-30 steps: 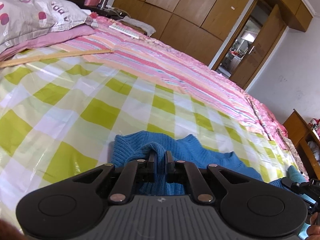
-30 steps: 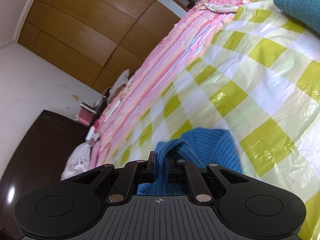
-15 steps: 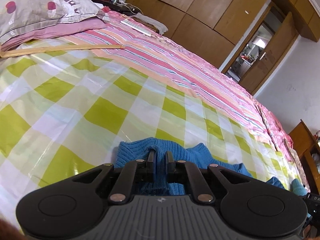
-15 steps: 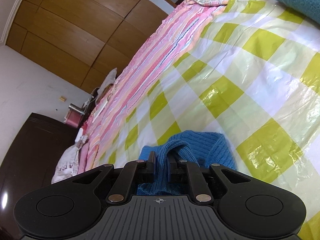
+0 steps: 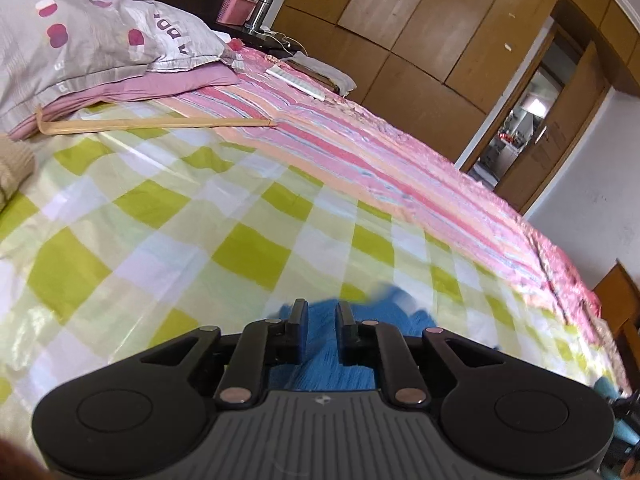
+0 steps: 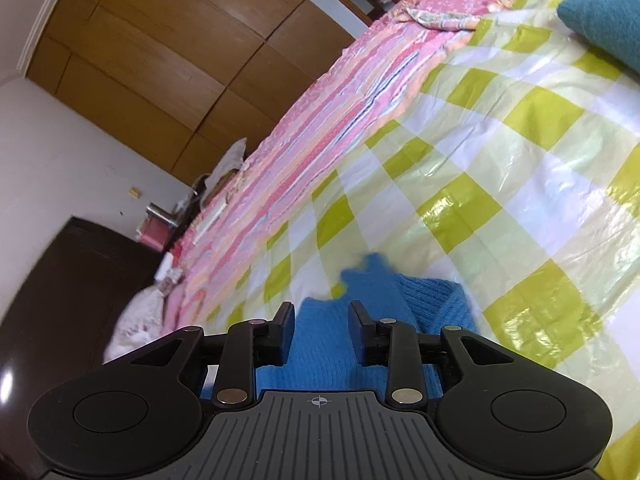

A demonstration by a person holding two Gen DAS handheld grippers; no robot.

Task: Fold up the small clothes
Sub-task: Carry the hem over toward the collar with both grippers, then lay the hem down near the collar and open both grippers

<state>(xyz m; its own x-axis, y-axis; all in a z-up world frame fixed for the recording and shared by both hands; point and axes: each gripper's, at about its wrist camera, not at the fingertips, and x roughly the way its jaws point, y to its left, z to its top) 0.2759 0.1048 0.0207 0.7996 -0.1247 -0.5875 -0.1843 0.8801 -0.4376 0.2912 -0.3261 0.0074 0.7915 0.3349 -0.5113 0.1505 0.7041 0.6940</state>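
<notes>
A small blue knitted sweater (image 5: 324, 344) lies on the green-and-white checked sheet (image 5: 168, 208), low in both views. My left gripper (image 5: 322, 309) is open, its fingers parted just above the sweater's edge. The sweater also shows in the right wrist view (image 6: 372, 296), where my right gripper (image 6: 321, 312) is open wider, its fingers on either side of the blue knit. Neither gripper holds cloth. Most of the sweater is hidden under the gripper bodies.
A teal garment (image 6: 604, 20) lies at the far right of the sheet. A cream knit (image 5: 12, 164) lies at the left edge. A wooden stick (image 5: 152, 124) and pillows (image 5: 92, 44) lie at the bed's head. Pink striped bedding (image 5: 380, 160) lies beyond the sheet.
Both grippers were shut on folds of the blue sweater; now both have opened and let it go. The sweater has dropped flat onto the sheet.
</notes>
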